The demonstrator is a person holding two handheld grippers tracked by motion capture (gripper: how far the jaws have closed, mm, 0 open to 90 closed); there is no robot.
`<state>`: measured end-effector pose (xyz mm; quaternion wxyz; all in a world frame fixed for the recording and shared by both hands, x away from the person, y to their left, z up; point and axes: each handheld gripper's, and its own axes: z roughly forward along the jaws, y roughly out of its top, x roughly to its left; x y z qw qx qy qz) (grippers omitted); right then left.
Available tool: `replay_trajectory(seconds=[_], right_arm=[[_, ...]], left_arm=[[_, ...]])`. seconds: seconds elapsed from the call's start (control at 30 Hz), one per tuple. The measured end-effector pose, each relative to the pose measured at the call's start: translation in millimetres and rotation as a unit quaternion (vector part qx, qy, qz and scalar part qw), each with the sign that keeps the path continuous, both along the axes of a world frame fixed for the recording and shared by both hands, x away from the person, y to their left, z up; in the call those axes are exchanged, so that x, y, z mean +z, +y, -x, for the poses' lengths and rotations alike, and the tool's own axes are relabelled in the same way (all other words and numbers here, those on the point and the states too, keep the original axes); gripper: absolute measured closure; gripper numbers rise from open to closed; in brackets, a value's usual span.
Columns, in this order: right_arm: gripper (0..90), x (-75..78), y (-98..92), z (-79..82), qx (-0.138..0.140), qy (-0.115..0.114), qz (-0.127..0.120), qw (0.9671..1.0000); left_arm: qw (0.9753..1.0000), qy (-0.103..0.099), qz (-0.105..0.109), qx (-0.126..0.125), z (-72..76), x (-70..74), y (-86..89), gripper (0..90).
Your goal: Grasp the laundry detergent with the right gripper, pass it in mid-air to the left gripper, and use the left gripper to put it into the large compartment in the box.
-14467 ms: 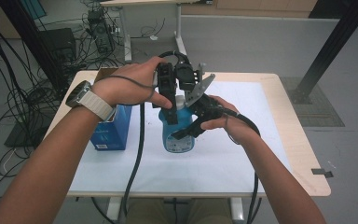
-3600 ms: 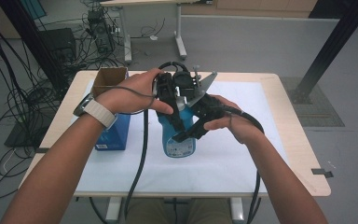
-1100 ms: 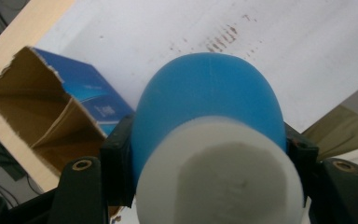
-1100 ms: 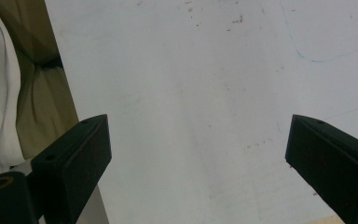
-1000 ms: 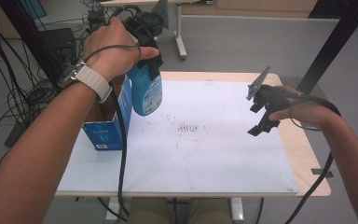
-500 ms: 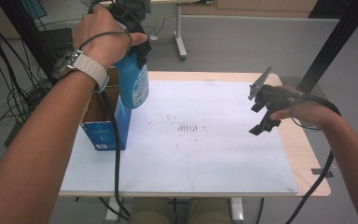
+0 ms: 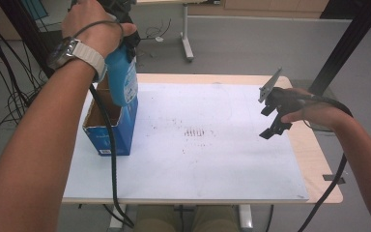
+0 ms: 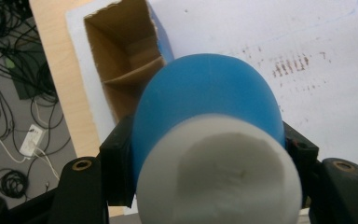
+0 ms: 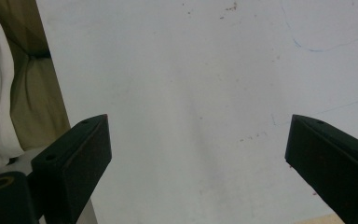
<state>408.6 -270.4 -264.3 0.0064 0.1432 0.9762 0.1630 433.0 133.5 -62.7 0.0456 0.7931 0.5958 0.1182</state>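
Blue plastic, one bottle (image 7: 121, 79) with a white cap (image 8: 219, 170) is clamped in the left gripper (image 8: 205, 158) above one open blue cardboard box (image 7: 111, 126). Its inner divider is seen from the left gripper view. No label can be read. The right gripper (image 7: 275, 113) is held spread wide, empty, over the white sheet (image 7: 212, 159).

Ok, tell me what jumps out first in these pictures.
The blue bottle with a white cap, clamped in the left gripper and held above the open blue box at the table's left edge. Next, the right gripper, jaws wide apart, hovers over the white sheet on the right.
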Motion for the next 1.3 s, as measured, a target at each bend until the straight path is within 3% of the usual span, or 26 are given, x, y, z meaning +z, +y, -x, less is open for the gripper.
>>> replay_trajectory(seconds=[0.63,1.3], right_arm=[[7.1,-8.8,0.6,-7.9,0.003,0.008,0.005,0.9999],[7.1,-14.0,-1.2,-11.5,-0.003,0.012,0.003,0.9999]], left_arm=[[0.9976,0.003,0.001,0.069,-12.7,7.5,32.2,37.6],[0.9955,-0.003,0.006,0.095,-16.2,-2.9,55.2,37.5]])
